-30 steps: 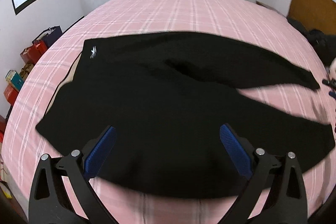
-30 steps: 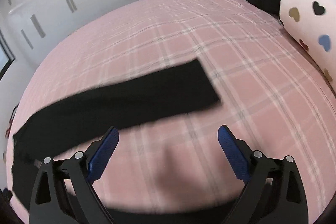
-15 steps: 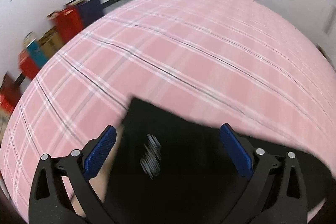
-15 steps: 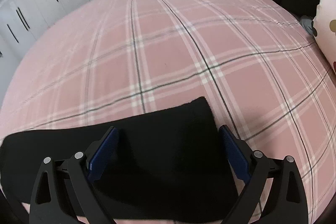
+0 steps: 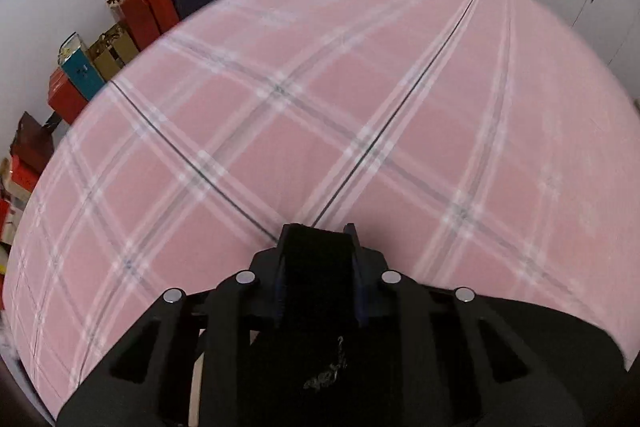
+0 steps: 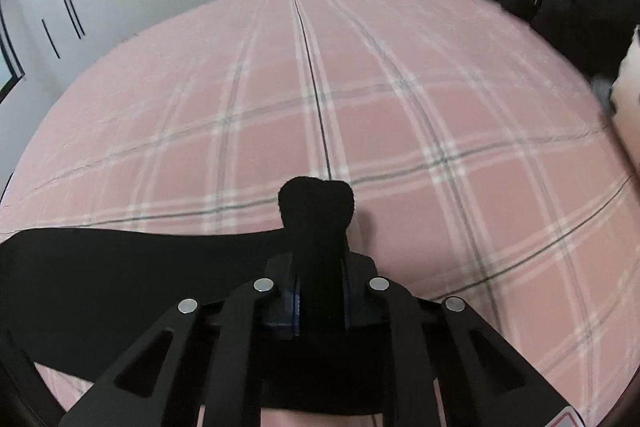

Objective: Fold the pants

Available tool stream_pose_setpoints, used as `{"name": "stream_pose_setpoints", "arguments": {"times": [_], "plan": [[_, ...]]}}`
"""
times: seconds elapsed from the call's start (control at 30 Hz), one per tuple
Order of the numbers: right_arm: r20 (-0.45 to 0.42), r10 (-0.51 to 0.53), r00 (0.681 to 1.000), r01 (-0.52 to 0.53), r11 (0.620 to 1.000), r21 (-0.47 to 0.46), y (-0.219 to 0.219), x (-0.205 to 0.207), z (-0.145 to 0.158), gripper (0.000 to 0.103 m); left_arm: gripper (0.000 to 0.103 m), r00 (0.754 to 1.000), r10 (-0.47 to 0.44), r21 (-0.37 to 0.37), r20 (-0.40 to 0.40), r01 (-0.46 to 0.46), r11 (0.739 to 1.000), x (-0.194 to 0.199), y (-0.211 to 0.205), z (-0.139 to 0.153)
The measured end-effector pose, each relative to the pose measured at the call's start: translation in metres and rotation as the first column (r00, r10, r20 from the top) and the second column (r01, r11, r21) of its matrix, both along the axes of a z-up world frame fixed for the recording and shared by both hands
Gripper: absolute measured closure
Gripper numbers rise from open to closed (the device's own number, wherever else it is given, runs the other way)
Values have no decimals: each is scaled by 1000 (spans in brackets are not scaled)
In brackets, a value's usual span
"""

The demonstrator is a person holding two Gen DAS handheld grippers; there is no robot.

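Note:
The black pants lie on the pink plaid bed. In the left wrist view my left gripper (image 5: 318, 275) is shut on the waist corner of the pants (image 5: 540, 331), with a fold of black cloth bunched between the jaws and a small white logo below. In the right wrist view my right gripper (image 6: 319, 283) is shut on the cuff end of a pant leg (image 6: 120, 279); the cloth sticks up past the fingertips and the leg trails off to the left on the bed.
The pink plaid bedspread (image 5: 360, 107) fills both views. Gift bags and boxes (image 5: 132, 23) stand on the floor along the left wall. A pile of dark clothes (image 6: 560, 7) and a white pillow (image 6: 628, 79) lie at the right by the wooden headboard. White wardrobes line the far wall.
Both grippers were open above the pants. They moved down to the cloth, the left at the waist corner and the right at the leg end, and closed on it.

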State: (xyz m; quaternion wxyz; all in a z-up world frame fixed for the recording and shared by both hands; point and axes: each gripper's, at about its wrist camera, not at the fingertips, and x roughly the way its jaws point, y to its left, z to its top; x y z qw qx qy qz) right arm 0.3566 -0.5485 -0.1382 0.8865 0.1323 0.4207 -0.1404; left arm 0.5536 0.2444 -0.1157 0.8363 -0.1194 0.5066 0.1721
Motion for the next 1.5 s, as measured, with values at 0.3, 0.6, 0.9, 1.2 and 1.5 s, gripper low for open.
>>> {"name": "stream_pose_setpoints", "arguments": {"times": [0.3,0.6,0.9,1.2,1.5], "plan": [[180,122,976,-110,991,-70,23,-122,114,91,80,972,-140,-113,189,163,980,-141,7,122],[31,78,996,-77,997,-32,18,-249,60,87,80,979,-191,-101,77,198,975,-282,33,85],[55,-176,983,168,977,131,21,-349,41,50,22,993,65,-384,99,-22,923,-351,60,34],[83,-249,965,188,877,443,44,-348,23,45,43,984,150,-561,-98,-179,808,-332,45,-28],[-49,-282,958,278,878,390,42,-245,11,91,76,987,68,-510,-146,-134,850,-312,35,-25]]}}
